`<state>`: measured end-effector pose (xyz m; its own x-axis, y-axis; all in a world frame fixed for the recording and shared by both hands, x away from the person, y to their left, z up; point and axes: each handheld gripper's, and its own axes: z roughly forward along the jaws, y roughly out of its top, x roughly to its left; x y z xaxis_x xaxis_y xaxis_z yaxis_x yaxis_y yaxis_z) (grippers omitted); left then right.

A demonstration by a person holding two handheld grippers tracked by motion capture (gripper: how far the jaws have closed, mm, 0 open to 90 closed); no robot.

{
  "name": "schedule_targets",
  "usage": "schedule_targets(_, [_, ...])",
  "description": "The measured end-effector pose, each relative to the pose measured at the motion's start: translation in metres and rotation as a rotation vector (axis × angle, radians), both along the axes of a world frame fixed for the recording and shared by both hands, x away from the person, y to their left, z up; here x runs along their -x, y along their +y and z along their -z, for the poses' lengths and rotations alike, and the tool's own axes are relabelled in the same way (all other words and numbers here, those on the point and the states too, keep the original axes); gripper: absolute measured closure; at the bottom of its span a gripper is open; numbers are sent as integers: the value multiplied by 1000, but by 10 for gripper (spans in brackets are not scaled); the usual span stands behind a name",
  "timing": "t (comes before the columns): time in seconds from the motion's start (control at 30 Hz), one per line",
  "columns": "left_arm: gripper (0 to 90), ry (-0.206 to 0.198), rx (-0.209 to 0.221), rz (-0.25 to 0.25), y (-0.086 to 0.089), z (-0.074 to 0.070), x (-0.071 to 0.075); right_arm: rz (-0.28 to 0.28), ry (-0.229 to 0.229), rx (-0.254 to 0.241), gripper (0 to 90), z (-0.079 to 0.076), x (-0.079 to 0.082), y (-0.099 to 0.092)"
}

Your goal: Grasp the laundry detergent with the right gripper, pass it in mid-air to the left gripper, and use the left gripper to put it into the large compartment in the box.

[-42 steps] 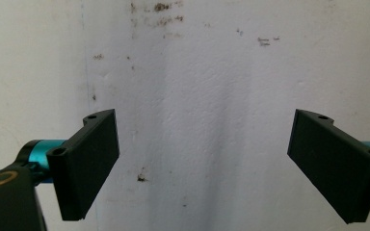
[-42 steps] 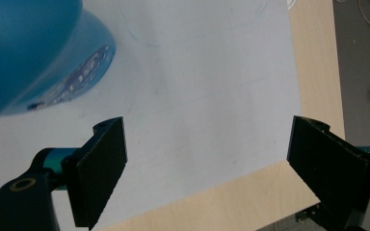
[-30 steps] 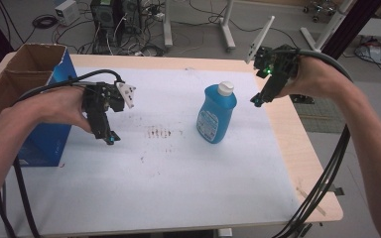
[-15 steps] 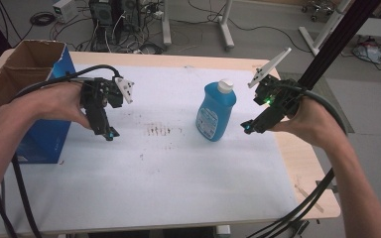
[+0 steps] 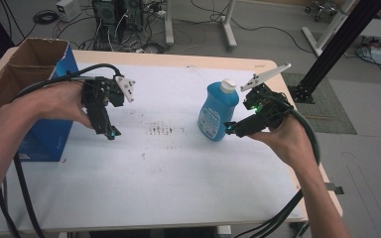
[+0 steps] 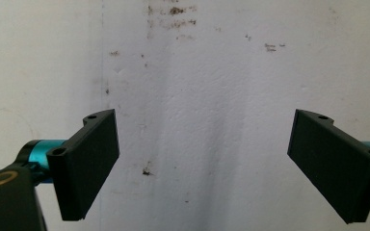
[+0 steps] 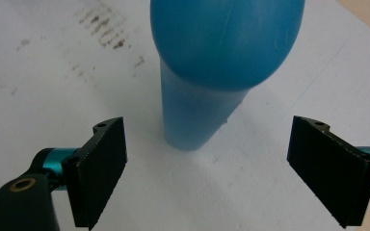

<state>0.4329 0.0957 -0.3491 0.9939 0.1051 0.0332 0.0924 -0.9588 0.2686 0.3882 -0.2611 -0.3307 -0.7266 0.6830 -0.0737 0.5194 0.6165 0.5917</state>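
A blue plastic bottle [image 5: 217,112] with a white cap and a pale label stands upright right of the table's middle. My right gripper [image 5: 230,128] hovers just to its right, low by its base, pointing at it. In the right gripper view the bottle [image 7: 217,62] rises a short way ahead of the open gripper [image 7: 207,173], touching neither jaw. My left gripper [image 5: 110,133] hangs over the left part of the white sheet, pointing down. In the left gripper view that gripper [image 6: 202,168] is open over bare, stained sheet.
An open cardboard box [image 5: 17,74] with a blue side stands at the table's left edge, beside my left hand. A white sheet [image 5: 168,168] covers the tabletop, with dark smudges [image 5: 159,130] near the middle. Cables trail from both grippers off the front edge.
My right gripper came down from the far right edge toward the bottle and now sits low beside its base. The left gripper has barely moved.
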Motion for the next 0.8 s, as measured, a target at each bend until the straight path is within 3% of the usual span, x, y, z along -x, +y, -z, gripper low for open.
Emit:
schedule_targets(0.3, [109,-2,4,-1,1,0,1,71,-45,-76,134,13,-3,10])
schedule_targets(0.8, [109,-3,12,-14,4,-1,0,141,-91,-133,134,34,-11,24])
